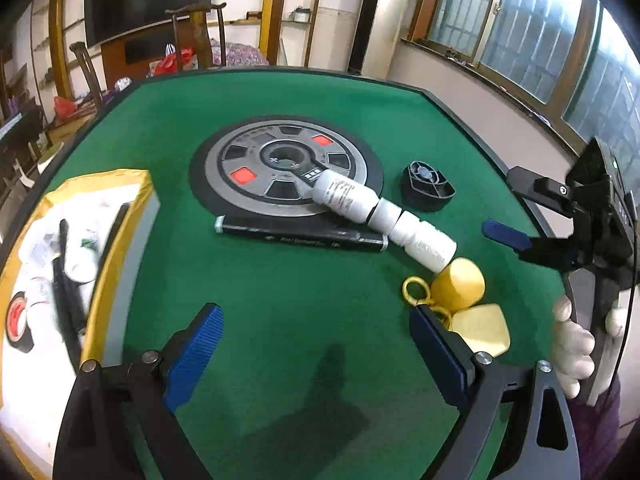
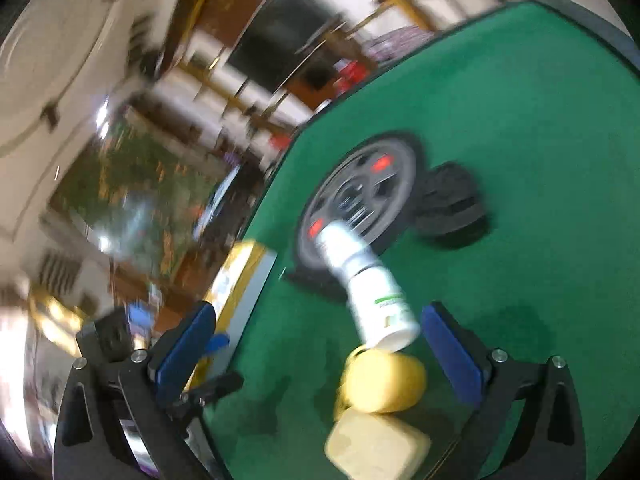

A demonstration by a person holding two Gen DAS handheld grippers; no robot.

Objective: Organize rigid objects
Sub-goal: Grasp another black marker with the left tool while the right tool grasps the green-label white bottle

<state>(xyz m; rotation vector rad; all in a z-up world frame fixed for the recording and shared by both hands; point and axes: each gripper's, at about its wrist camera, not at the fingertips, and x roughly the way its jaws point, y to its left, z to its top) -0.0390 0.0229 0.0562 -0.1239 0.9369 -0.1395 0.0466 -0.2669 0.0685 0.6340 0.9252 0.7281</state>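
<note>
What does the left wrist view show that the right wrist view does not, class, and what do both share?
Only the left wrist view shows the long black box, the bin's contents and the right tongs, open. Only the right wrist view shows a green label on the nearer white bottle. Both share the green table, grey wheel, yellow pieces and black holder.

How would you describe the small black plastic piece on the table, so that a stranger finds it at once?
Start at the large grey round disc in the middle of the green felt table. Just right of it, apart from the two white plastic bottles, sits the black wedge-shaped plastic piece. It alone is black, short and rounded on one side.
</note>
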